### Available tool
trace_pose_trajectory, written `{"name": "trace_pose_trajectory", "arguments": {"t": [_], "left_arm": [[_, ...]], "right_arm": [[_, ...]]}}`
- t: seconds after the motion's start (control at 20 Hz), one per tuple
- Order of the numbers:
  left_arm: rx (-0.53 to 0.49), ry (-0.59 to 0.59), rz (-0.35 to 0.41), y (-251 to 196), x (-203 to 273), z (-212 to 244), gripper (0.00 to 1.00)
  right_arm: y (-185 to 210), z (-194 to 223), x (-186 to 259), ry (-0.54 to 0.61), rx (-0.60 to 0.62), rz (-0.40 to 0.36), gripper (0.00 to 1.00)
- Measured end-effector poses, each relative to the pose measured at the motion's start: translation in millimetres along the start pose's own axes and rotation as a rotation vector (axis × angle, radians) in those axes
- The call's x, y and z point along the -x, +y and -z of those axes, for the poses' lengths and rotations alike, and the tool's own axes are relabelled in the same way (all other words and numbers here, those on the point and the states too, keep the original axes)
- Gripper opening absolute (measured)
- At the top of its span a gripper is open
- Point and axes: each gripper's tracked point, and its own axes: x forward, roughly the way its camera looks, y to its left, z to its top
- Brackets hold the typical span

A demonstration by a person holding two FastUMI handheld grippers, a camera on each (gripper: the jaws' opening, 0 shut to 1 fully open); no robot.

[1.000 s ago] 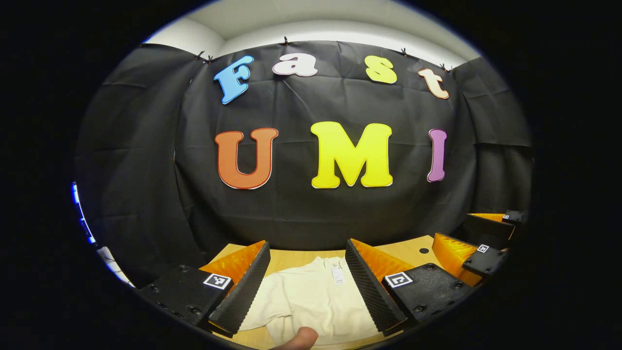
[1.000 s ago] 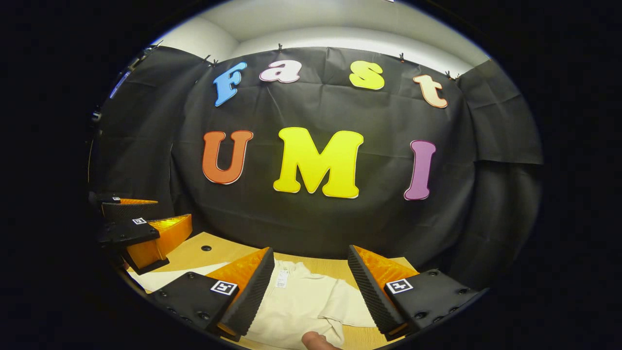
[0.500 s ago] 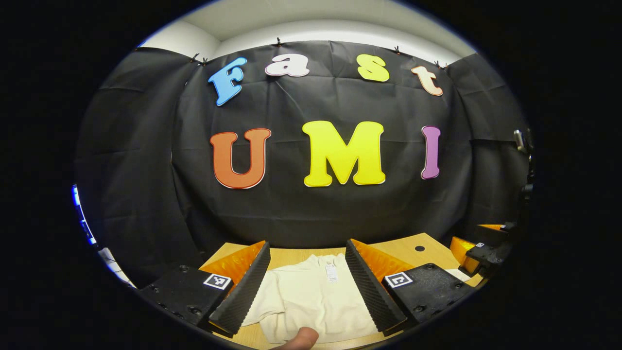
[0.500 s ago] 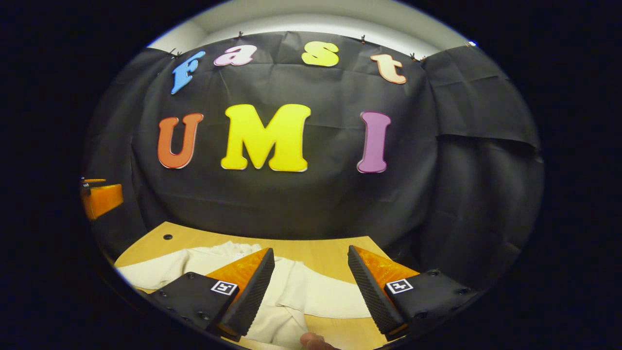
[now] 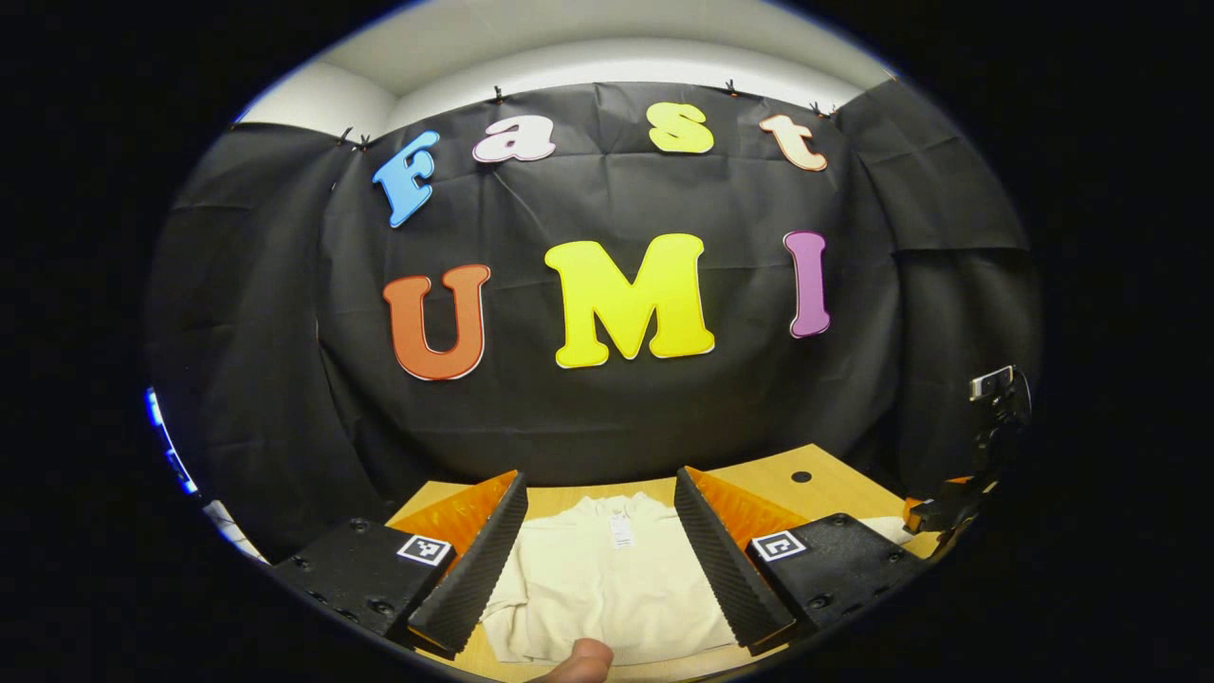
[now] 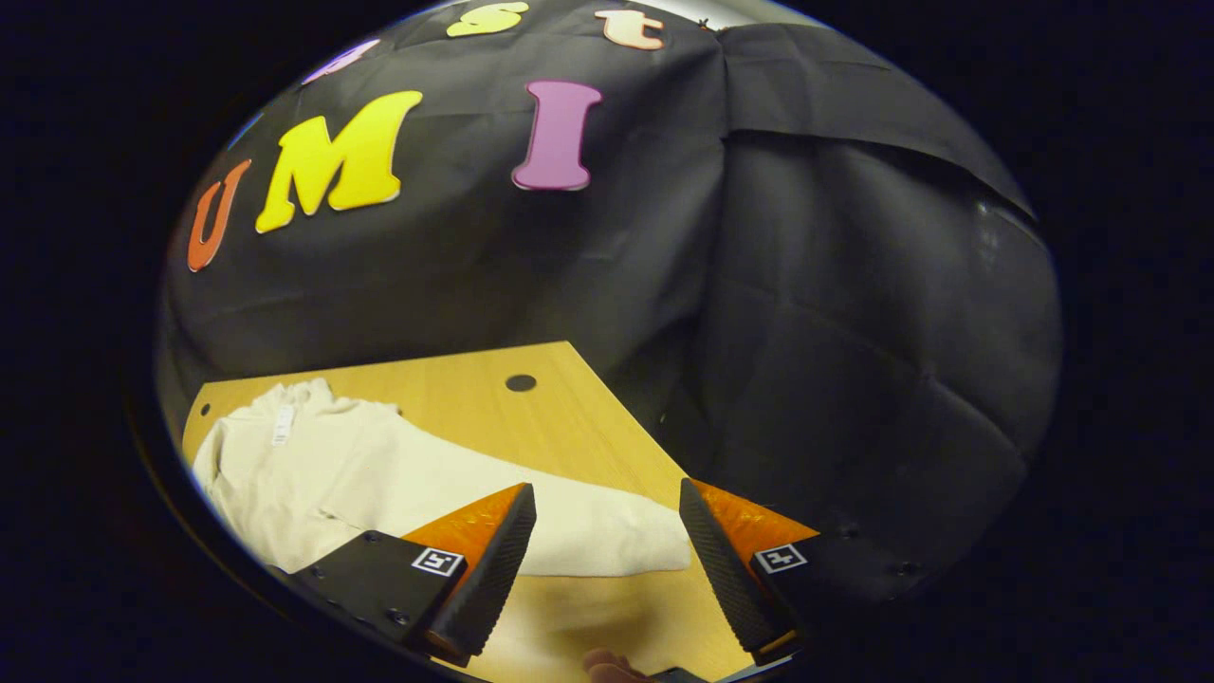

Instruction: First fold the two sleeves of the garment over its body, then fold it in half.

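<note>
While both grippers [image 5: 599,560] [image 6: 607,550] hung wide open, empty, a cream garment [image 6: 360,484] lay flat on the table [image 6: 569,427].
Its collar pointed toward 11 o'clock, one sleeve [image 6: 588,541] stretched toward 4 o'clock; the hem was cut off.

A light wooden table [image 6: 569,427] fills the lower middle of the right gripper view, with a small round dark hole [image 6: 520,382] near its far edge. Black cloth wall [image 6: 806,313] rises behind. A pale ceiling [image 5: 607,38] crosses the top of the left gripper view.
</note>
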Motion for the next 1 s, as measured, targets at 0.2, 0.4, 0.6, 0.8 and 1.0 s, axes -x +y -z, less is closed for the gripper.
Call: {"name": "trace_pose_trajectory", "arguments": {"t": [0.2, 0.4, 0.6, 0.8, 1.0], "left_arm": [[0.024, 0.025, -0.029, -15, 2, -1, 0.99], [0.020, 0.038, -0.048, -32, 2, -2, 0.99], [-0.005, 0.040, -0.043, -44, 2, -4, 0.99], [0.009, 0.063, -0.039, -42, 4, -1, 0.99], [0.030, 0.084, -0.038, -33, 5, 11, 0.99]], "right_arm": [[-22, 49, -39, 0.168, -0.004, 0.021, 0.95], [-40, 68, -73, 0.267, -0.038, 0.049, 0.94], [-36, 95, -98, 0.391, -0.032, 0.067, 0.95], [-38, 104, -106, 0.517, -0.124, 0.029, 0.94], [-31, 103, -105, 0.616, -0.174, 0.000, 0.76]]}}
